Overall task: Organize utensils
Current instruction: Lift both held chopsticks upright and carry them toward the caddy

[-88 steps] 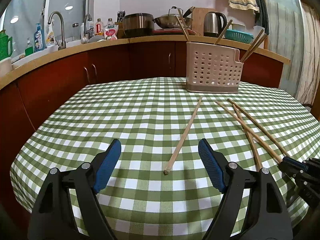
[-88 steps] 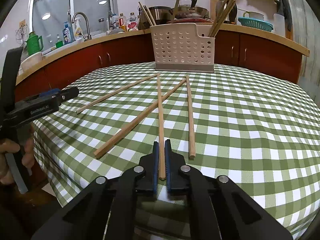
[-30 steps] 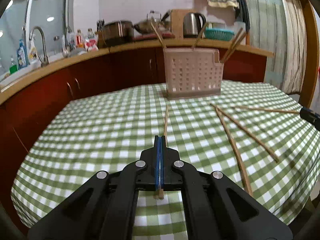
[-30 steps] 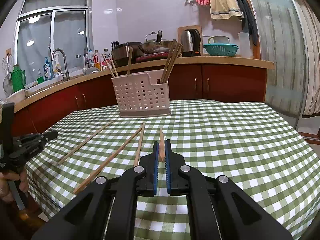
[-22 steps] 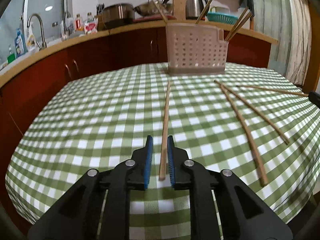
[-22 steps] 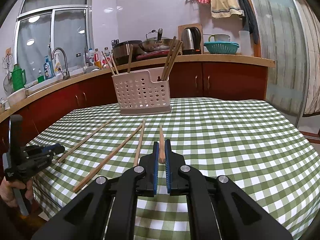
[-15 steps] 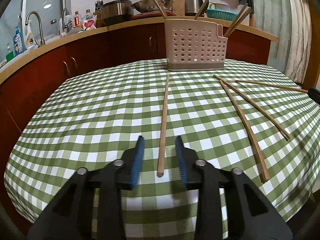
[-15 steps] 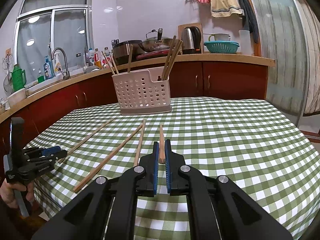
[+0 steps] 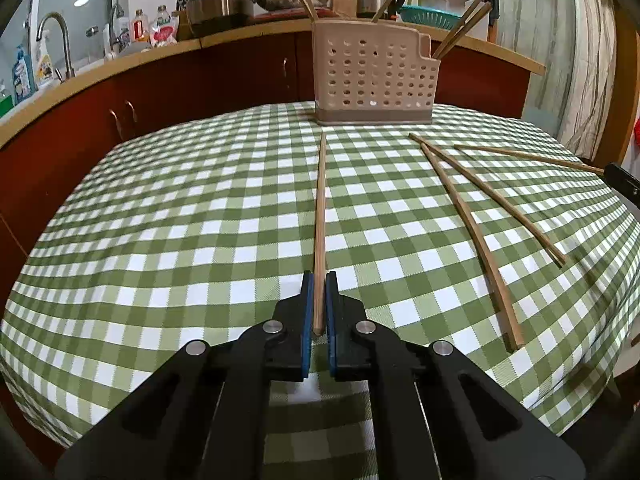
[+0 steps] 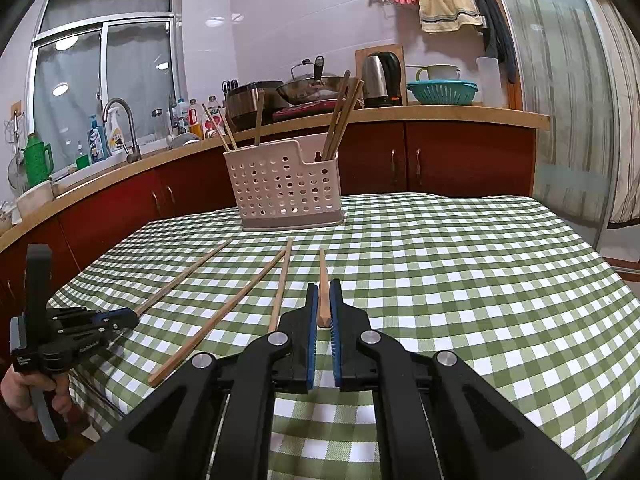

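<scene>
The right hand-held gripper [image 10: 323,304] is clamped on the near end of a chopstick [image 10: 322,280] that points toward the perforated utensil holder [image 10: 284,184] on the checked table [image 10: 460,280]. Two loose chopsticks [image 10: 248,300] lie just left of it. At the left edge, a hand [image 10: 24,396] holds the left hand-held gripper [image 10: 130,314], closed on another chopstick [image 10: 184,276].

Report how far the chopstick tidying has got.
Done: several chopsticks stand in the holder. In hand: the left gripper and right gripper are each shut on a chopstick. Left: two loose chopsticks on the table.
</scene>
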### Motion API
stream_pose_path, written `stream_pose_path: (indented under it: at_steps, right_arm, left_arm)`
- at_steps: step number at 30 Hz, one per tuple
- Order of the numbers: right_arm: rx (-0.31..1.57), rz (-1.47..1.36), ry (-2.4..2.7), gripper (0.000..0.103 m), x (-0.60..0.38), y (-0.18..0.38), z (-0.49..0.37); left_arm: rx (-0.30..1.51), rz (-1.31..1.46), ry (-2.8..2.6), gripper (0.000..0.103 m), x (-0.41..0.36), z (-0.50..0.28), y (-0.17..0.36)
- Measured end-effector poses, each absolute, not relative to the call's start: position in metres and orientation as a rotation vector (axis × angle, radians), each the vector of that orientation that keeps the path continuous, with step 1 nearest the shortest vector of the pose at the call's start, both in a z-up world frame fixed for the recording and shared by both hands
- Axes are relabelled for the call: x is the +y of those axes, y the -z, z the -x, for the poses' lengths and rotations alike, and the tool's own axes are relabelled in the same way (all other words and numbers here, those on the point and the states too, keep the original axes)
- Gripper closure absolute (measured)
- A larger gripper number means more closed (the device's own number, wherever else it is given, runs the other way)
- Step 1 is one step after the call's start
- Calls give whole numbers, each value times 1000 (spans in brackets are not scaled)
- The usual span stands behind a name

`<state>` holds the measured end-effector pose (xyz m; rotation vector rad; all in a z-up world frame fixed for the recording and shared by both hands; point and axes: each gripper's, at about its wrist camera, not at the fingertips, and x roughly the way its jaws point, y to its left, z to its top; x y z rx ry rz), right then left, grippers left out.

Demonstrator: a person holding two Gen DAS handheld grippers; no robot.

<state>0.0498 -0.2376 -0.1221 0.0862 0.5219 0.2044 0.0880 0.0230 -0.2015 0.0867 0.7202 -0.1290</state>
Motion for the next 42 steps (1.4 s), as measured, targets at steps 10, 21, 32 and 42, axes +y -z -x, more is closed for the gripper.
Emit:
stream_pose_path:
  at_steps: [10, 21, 32, 42]
  right_arm:
    - [496, -91, -205, 97, -240, 113, -49]
    - [425, -92, -219, 96, -240, 85, -45]
    - [352, -99, -233, 96, -240, 52, -50]
    - [375, -60, -244, 97, -232, 42, -81]
  left_arm:
    - [575, -96, 103, 97, 23, -72, 165]
    - [417, -72, 90, 97, 26, -59, 108]
    - [354, -47, 99, 97, 31, -64, 68]
    - [338, -47, 117, 97, 29, -93, 54]
